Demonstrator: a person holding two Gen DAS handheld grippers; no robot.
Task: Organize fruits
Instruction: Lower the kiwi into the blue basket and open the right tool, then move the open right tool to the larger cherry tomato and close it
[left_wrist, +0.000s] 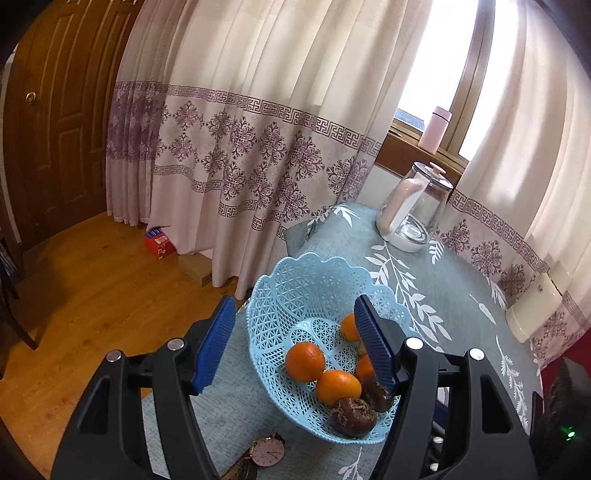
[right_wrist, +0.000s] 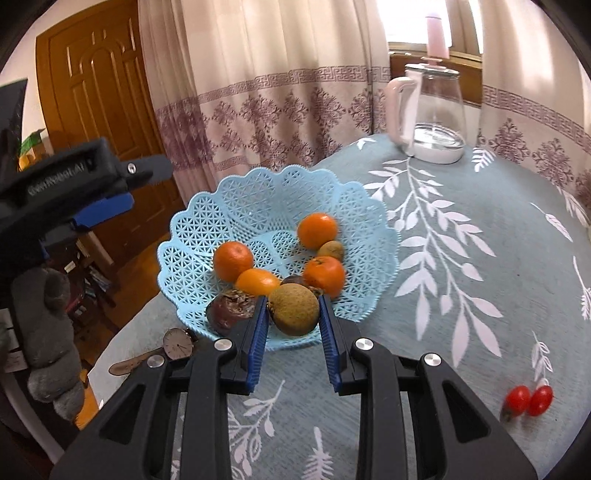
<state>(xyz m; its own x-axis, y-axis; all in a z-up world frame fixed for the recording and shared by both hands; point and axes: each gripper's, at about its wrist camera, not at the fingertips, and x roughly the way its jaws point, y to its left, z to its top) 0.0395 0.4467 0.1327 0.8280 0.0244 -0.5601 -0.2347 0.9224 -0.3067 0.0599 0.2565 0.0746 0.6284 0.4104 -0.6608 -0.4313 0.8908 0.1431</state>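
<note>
Your right gripper (right_wrist: 293, 314) is clamped on a brown-green fruit (right_wrist: 294, 310), both blue pads pressed to its sides, at the near rim of the basket (right_wrist: 258, 206). Just at 9 o'clock from that fruit lies a dark wrinkled fruit (right_wrist: 229, 309) on the basket's near edge. Further in are four oranges (right_wrist: 233, 260): two at 10 o'clock, one at 1 o'clock and one at 12, with a small brown fruit (right_wrist: 331, 250) between the last two.

Your left gripper (left_wrist: 295, 347) is spread wide and holds nothing; its right pad hangs over the basket, its left pad beyond the rim. In the right wrist view your gloved left hand (right_wrist: 50, 332) holds it at 9 o'clock, well apart from the basket.

A watch (right_wrist: 178, 343) lies on the cloth (right_wrist: 461, 295) just beside the basket's near-left rim. Two red tomatoes (right_wrist: 529, 399) touch each other at 4 o'clock, well apart from the basket. At the far edge, at 1 o'clock, stands a glass kettle (right_wrist: 432, 118), with a pink bottle (right_wrist: 437, 35) on the sill behind.
</note>
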